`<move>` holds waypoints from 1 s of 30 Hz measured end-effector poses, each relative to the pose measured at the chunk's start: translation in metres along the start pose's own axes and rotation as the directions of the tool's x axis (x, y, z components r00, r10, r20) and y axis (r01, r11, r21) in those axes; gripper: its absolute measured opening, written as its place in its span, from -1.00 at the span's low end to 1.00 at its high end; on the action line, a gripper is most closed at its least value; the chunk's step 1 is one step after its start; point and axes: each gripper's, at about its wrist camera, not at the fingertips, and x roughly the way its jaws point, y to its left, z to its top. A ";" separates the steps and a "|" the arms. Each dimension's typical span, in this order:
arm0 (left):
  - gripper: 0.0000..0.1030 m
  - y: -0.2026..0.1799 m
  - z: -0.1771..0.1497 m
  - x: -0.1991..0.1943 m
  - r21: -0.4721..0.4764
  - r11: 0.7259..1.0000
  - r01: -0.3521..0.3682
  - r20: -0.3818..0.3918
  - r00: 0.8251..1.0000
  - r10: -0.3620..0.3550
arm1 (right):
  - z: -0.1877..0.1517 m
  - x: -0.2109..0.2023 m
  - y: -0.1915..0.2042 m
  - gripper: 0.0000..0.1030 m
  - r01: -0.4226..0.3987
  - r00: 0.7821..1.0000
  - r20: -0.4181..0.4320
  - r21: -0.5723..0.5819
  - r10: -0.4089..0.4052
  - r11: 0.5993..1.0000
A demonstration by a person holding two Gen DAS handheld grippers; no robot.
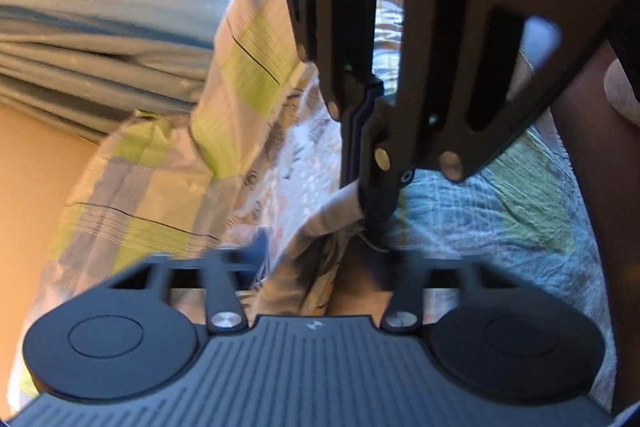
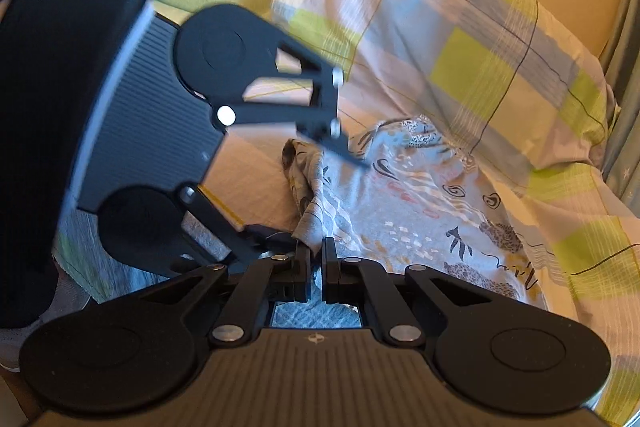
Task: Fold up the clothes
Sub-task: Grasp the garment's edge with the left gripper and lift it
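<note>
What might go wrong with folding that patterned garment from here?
1. The right gripper pinches only a small bunch of the garment, which may slip out.
2. The left gripper is open, so a lifted garment would hang from one point and crumple.
3. The checked pillow lies close beside the garment and might get dragged along.

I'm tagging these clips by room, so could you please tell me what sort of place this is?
Most likely a bedroom, with the folding done on a bed: a checked pillow lies beside the patterned garment, bedding is spread beneath them, and blue-grey curtains hang under a bright window.
</note>
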 end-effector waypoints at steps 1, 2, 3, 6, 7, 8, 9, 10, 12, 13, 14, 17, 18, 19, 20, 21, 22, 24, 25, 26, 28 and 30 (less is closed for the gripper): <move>-0.88 0.007 0.001 0.003 -0.058 0.998 0.017 -0.010 1.000 -0.018 | -0.001 -0.001 -0.002 -0.95 0.007 1.000 0.000 0.006 -0.007 1.000; -0.91 0.014 0.001 0.005 -0.115 0.993 0.034 -0.018 0.999 -0.036 | -0.002 -0.002 -0.005 -0.97 0.023 1.000 0.000 0.021 -0.023 1.000; -0.92 0.020 0.002 0.008 -0.172 0.984 0.049 -0.026 0.998 -0.055 | -0.003 -0.003 -0.008 -0.66 0.051 0.999 -0.004 0.036 -0.050 0.998; -0.92 0.044 0.000 0.012 -0.366 0.926 0.094 -0.036 0.993 -0.114 | -0.006 -0.003 -0.018 0.10 0.167 0.986 -0.016 0.055 -0.166 0.984; -0.92 0.054 -0.004 0.011 -0.444 0.889 0.107 -0.033 0.990 -0.136 | -0.007 -0.001 -0.019 0.09 0.170 0.985 -0.026 0.047 -0.169 0.984; -0.93 0.061 -0.008 0.012 -0.497 0.860 0.118 -0.026 0.988 -0.150 | -0.007 0.001 -0.021 0.09 0.172 0.985 -0.037 0.037 -0.171 0.984; -0.93 0.070 -0.011 0.012 -0.549 0.826 0.130 -0.016 0.986 -0.167 | -0.007 0.004 -0.020 0.09 0.167 0.985 -0.043 0.021 -0.166 0.986; -0.93 0.076 -0.014 0.012 -0.587 0.797 0.145 -0.003 0.983 -0.181 | -0.006 0.007 -0.019 0.08 0.158 0.987 -0.039 0.005 -0.158 0.987; -0.94 0.085 -0.017 0.012 -0.638 0.750 0.173 0.024 0.978 -0.205 | -0.001 0.011 -0.017 0.07 0.159 0.987 0.002 -0.047 -0.159 0.986; -0.94 0.089 -0.017 0.011 -0.655 0.733 0.186 0.037 0.976 -0.215 | 0.001 0.014 -0.016 0.07 0.159 0.987 0.021 -0.074 -0.158 0.984; -0.94 0.090 -0.018 0.009 -0.658 0.729 0.190 0.041 0.975 -0.217 | 0.001 0.020 -0.018 0.07 0.160 0.987 0.022 -0.107 -0.159 0.981; -0.94 0.091 -0.022 0.006 -0.664 0.723 0.190 0.043 0.975 -0.218 | -0.002 0.040 -0.023 -0.22 0.153 0.988 0.003 -0.201 -0.156 0.968; -0.94 0.092 -0.023 0.006 -0.668 0.720 0.191 0.043 0.975 -0.219 | -0.004 0.045 -0.026 -0.29 0.152 0.987 -0.019 -0.227 -0.161 0.962; -0.94 0.092 -0.025 0.004 -0.668 0.720 0.188 0.041 0.975 -0.217 | -0.008 0.049 -0.030 -0.35 0.155 0.984 -0.042 -0.246 -0.170 0.957; -0.94 0.091 -0.027 0.002 -0.668 0.721 0.185 0.039 0.976 -0.214 | -0.011 0.050 -0.035 -0.38 0.162 0.982 -0.056 -0.256 -0.182 0.953; -0.94 0.092 -0.028 0.001 -0.669 0.720 0.182 0.039 0.977 -0.211 | -0.014 0.051 -0.040 -0.38 0.169 0.979 -0.070 -0.267 -0.194 0.949; -0.94 0.092 -0.029 0.001 -0.672 0.719 0.179 0.039 0.978 -0.207 | -0.018 0.052 -0.043 -0.38 0.181 0.974 -0.083 -0.284 -0.212 0.942; -0.94 0.094 -0.029 -0.001 -0.673 0.719 0.173 0.043 0.980 -0.196 | -0.025 0.053 -0.050 -0.38 0.202 0.964 -0.097 -0.340 -0.248 0.918; -0.94 0.095 -0.028 -0.001 -0.672 0.720 0.174 0.047 0.980 -0.192 | -0.030 0.053 -0.054 -0.38 0.208 0.959 -0.105 -0.368 -0.263 0.906; -0.94 0.095 -0.027 -0.002 -0.665 0.726 0.172 0.049 0.981 -0.188 | -0.034 0.054 -0.058 -0.38 0.214 0.954 -0.110 -0.394 -0.277 0.894; -0.94 0.091 -0.024 -0.004 -0.621 0.768 0.157 0.035 0.984 -0.173 | -0.044 0.058 -0.070 -0.38 0.231 0.943 -0.119 -0.438 -0.311 0.869; -0.94 0.085 -0.021 -0.005 -0.571 0.808 0.144 0.019 0.987 -0.162 | -0.050 0.067 -0.080 -0.40 0.248 0.932 -0.122 -0.467 -0.340 0.849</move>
